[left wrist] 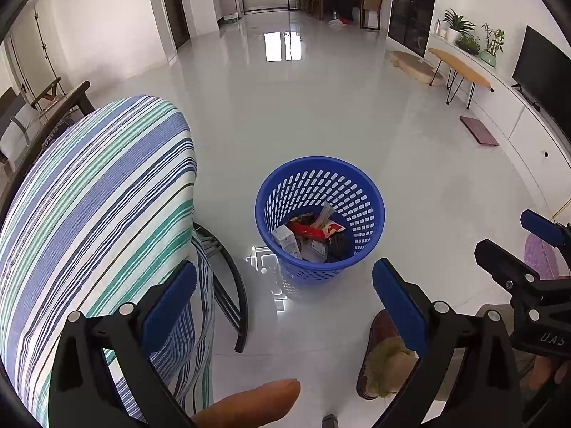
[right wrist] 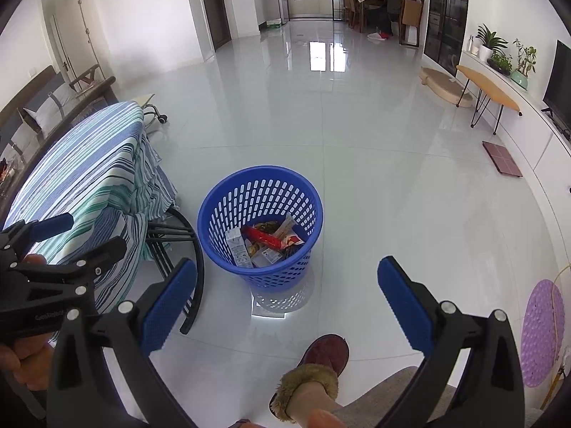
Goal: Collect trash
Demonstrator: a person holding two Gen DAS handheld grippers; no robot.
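Left wrist view: the left hand-held gripper [left wrist: 283,299] hangs spread and empty above the floor [left wrist: 357,125], with the blue basket [left wrist: 320,218] just beyond it, wrappers and a small carton [left wrist: 286,239] lying inside. The striped counter [left wrist: 96,214] fills the left.

Right wrist view: the right hand-held gripper [right wrist: 285,297] is spread wide too, empty, the blue basket [right wrist: 260,226] standing on the floor near the counter [right wrist: 89,178] at left, a slippered foot [right wrist: 314,374] nearest.

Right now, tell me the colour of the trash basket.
The basket is blue perforated plastic, shown best in the right wrist view.
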